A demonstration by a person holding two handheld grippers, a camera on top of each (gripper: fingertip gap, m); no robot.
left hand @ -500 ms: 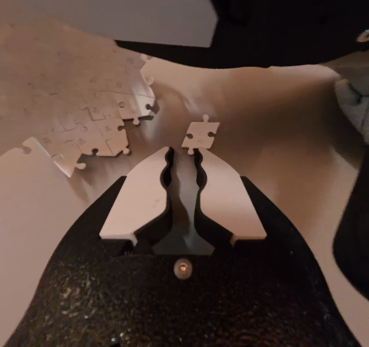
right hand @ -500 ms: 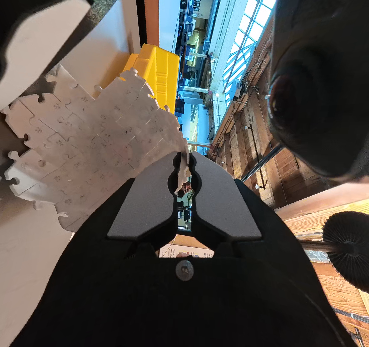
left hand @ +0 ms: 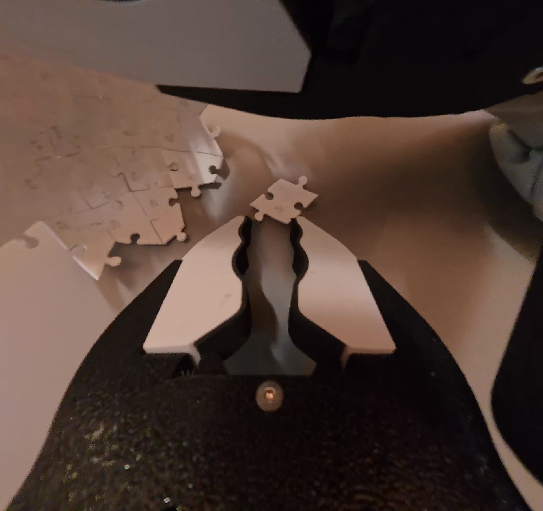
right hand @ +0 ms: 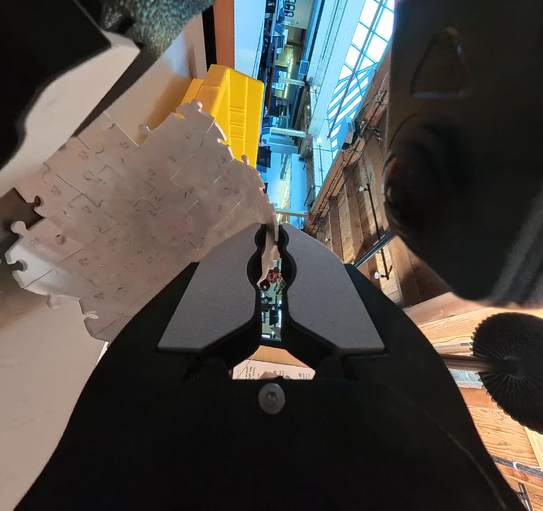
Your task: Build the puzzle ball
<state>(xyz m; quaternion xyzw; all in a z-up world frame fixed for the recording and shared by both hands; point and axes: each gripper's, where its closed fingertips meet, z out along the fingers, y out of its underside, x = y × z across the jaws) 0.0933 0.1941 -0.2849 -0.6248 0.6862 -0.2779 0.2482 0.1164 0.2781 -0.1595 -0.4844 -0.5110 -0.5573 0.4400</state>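
Your partly built puzzle ball (right hand: 141, 217), a curved white shell of interlocked plastic pieces, hangs at nine o'clock of your right gripper (right hand: 271, 250), whose fingers are closed on the shell's toothed rim. In the left wrist view the same shell (left hand: 97, 179) sits at ten o'clock, raised above the pale bench (left hand: 396, 188).

The single loose white puzzle piece (left hand: 283, 201) rests at twelve o'clock, just past the tips of your left gripper (left hand: 269, 226). Its fingers stand slightly apart and hold nothing; whether the tips touch the piece cannot be told.

Judge both parts light and thin. The shell looks stiff along its seams but likely to pop apart if twisted, so keep holding it by the rim. The piece lies flat and may slide on the smooth bench; take it across its straight edges, leaving knobs and sockets free.

The open edge at the shell's four o'clock, with its knobs showing, looks like the nearest seat.

Around you: a yellow plastic bin (right hand: 232, 106) behind the shell at twelve o'clock, and your right gripper's body looming over the bench in the left view, crowding the approach from above.
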